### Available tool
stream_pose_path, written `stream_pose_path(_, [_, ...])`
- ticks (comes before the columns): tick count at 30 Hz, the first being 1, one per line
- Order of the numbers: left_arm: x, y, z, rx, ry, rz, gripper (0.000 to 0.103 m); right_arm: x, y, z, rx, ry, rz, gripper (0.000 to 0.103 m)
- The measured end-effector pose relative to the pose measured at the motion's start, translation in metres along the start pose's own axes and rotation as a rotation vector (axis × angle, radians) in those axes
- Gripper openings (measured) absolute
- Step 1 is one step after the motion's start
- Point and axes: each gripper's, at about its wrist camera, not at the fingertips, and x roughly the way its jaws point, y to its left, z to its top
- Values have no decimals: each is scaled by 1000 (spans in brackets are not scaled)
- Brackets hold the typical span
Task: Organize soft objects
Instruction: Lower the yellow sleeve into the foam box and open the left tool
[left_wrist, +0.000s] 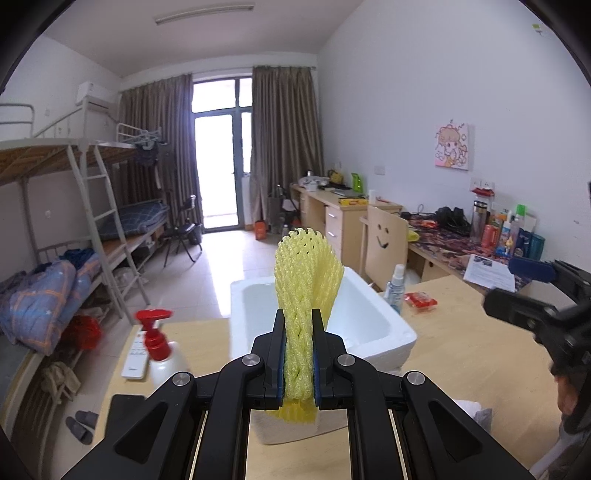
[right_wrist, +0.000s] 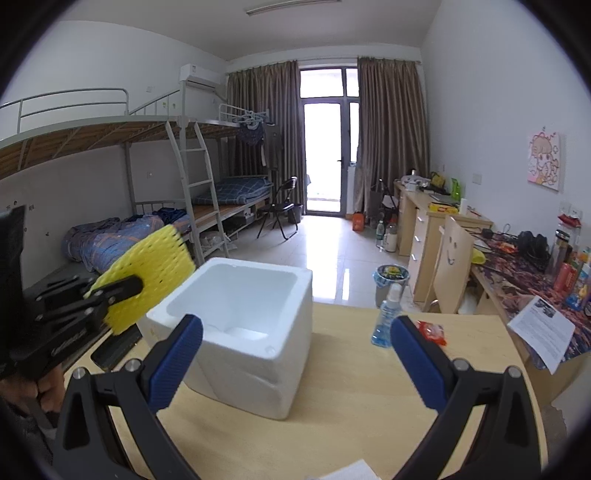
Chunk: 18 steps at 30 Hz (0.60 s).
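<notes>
**Yellow foam net clamped on my left, right jaws wide over the box**

Dormitory room all around me: bunk beds (right_wrist: 129, 177) along one wall, curtains (right_wrist: 391, 136) framing a bright balcony door, cluttered desks (right_wrist: 436, 229) on the other side. Close in is a pale wooden table (right_wrist: 351, 406), and both of my grippers hang above it.

My left gripper (left_wrist: 299, 343) is clenched tight on a yellow foam net sleeve (left_wrist: 304, 273); the blue pads squeeze its lower part flat, and the free end fans out upright beyond the fingertips. Straight ahead of that gripper, past the net, stands an open white foam box (left_wrist: 373, 321) on the table. Off to its left side I see a pump bottle with a red top (left_wrist: 157, 343) and a white remote (left_wrist: 135, 358) just beside it.

My right gripper (right_wrist: 297, 354) is fully released, fingers (right_wrist: 177, 362) spread far apart with nothing between them. Dead ahead of it sits the same foam box, its cavity facing up. To the right of its fingertips stand a small blue spray bottle (right_wrist: 388, 317) and a red packet (right_wrist: 432, 332). From this side, the left gripper and its net show to the left of the box, near its rim.
</notes>
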Motion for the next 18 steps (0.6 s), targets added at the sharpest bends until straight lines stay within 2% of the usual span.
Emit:
stream_pose_path(8, [22,-10,8,15,28,-35,11,-15,-17,-13,27,-7,-49,103])
stream_pose_path(18, [51,-8,14,0,78,-28,11,-24,-35,-23,52,-8,-104,103])
